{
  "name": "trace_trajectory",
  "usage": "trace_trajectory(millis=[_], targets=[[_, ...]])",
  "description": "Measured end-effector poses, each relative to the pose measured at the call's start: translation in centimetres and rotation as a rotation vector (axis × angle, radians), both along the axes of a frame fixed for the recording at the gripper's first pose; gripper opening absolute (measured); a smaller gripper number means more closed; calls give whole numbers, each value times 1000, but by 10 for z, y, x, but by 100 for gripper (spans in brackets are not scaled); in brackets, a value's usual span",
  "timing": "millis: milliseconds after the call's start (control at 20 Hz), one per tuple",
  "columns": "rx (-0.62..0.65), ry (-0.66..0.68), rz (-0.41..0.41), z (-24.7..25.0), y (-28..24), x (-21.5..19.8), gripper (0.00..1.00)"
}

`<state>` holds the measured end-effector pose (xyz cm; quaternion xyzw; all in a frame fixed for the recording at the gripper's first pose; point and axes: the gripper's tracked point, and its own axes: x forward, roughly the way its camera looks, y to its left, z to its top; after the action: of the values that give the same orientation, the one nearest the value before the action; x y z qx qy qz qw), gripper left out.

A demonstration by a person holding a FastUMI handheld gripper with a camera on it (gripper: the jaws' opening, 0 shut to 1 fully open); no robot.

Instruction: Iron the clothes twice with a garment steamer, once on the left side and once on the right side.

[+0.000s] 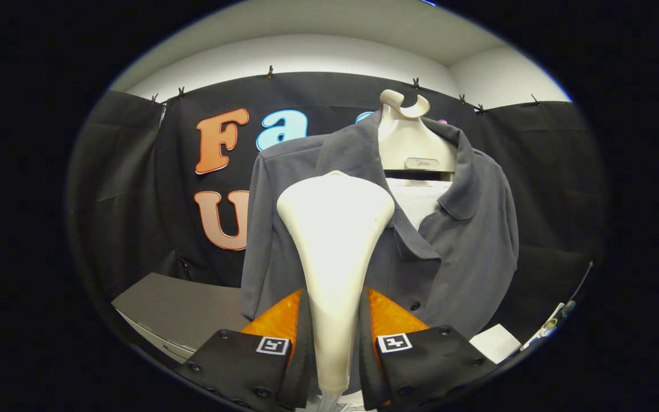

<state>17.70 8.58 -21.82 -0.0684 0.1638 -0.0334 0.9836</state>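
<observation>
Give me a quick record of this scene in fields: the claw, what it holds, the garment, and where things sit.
claw: claw shut on steamer
steamer: white steamer upright between the fingers, head in front of the jacket
jacket: grey jacket on a white hanger, collar open, buttons down the front
contact: cannot tell whether the steamer touches the jacket
surroundings: grey box beside the jacket

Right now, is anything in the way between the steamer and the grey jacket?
Nothing visible. The gripper is shut on the steamer head's handle, and the head sits right in front of the grey jacket on its hanger.
</observation>
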Motion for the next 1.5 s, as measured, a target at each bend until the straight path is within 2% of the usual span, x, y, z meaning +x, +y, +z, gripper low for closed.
trace_trajectory(millis=[350, 800, 1500], targets=[[14, 21, 56, -13, -12, -8, 42], [20, 72, 32, -50, -34, -18, 42], [22, 223, -11, -140, -58, -48, 42]])
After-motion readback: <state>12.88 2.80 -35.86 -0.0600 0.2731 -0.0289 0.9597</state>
